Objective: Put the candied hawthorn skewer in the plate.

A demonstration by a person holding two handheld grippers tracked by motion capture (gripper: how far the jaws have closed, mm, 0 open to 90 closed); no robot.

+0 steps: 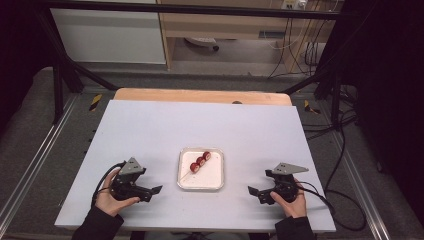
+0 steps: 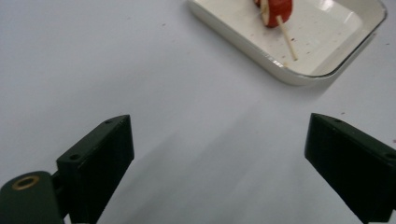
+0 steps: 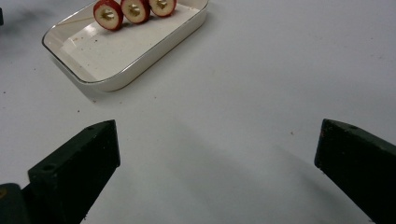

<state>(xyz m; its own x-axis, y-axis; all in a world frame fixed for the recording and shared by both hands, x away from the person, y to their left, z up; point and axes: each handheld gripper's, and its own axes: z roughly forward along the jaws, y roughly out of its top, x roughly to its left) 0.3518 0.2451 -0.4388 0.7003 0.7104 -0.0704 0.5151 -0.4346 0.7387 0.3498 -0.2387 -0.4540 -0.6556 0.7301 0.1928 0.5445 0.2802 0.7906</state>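
Cataloguing the table as it stands: we are holding the left gripper [image 1: 156, 190] low over the white table [image 1: 150, 130], just left of the tray [image 1: 201, 184], with its jaws spread wide and nothing between them; in the left gripper view we are seeing bare tabletop between the two black jaws; we are holding the right gripper [image 1: 253, 191] just right of the tray, its jaws equally wide apart and likewise carrying nothing; the skewer [image 1: 199, 162] is lying inside the shallow white tray, three red fruit slices [image 3: 134, 10] threaded along it toward the tray's far end, the bare stick end [image 2: 286, 37] pointing toward the near left corner and resting on the tray floor

Risks we are noting, as judgement: the stick is thin and is lying flat, so wide jaws coming down on it are likely to scrape the tray floor or pinch beside it; closing on the slices instead is risking crushing them or pushing them along the stick; the tray is light-looking and sitting loose on a smooth surface, so a jaw catching its rim is likely to slide or tip it, spilling the skewer; lifting by one end alone is inviting the loaded end to sag or swing; both grippers converging on the tray together are risking knocking each other
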